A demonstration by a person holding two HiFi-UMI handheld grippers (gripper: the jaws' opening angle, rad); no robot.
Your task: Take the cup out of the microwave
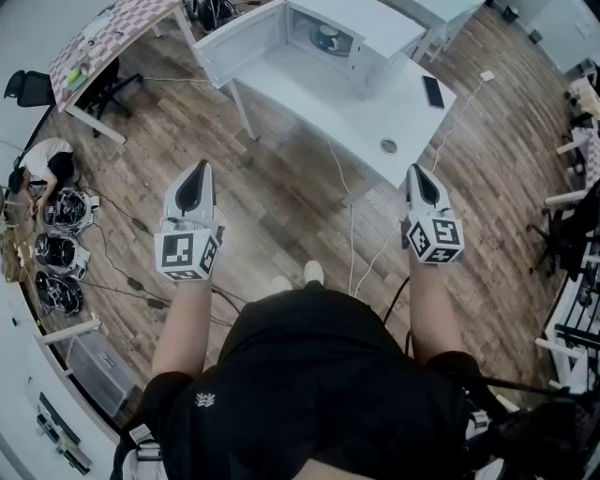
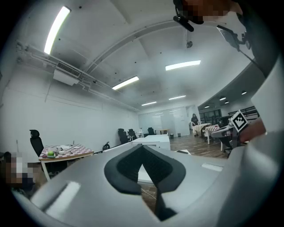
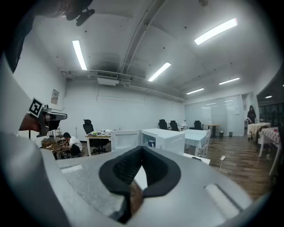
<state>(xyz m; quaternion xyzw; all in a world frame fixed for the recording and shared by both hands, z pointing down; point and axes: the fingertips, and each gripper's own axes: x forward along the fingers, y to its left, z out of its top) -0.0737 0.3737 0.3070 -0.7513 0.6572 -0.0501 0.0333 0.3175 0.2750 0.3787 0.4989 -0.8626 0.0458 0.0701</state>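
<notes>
The white microwave [image 1: 367,21] stands on a white table [image 1: 412,117] ahead of me, its door [image 1: 239,42] swung open to the left. A dark cup [image 1: 327,37] sits inside the cavity; in the right gripper view the cup [image 3: 151,143] shows just above my jaws, inside the microwave [image 3: 166,137]. My left gripper [image 1: 198,167] and right gripper [image 1: 418,169] are held level over the floor, well short of the table. Both are shut with nothing between their pads. In their own views the left gripper [image 2: 143,147] and right gripper [image 3: 142,148] have their tips together.
A black phone [image 1: 433,92] and a small round fitting [image 1: 388,146] lie on the table's near part. A white cable [image 1: 352,234] trails from it across the wooden floor. A checkered table [image 1: 103,37] and a crouching person [image 1: 42,164] are far left.
</notes>
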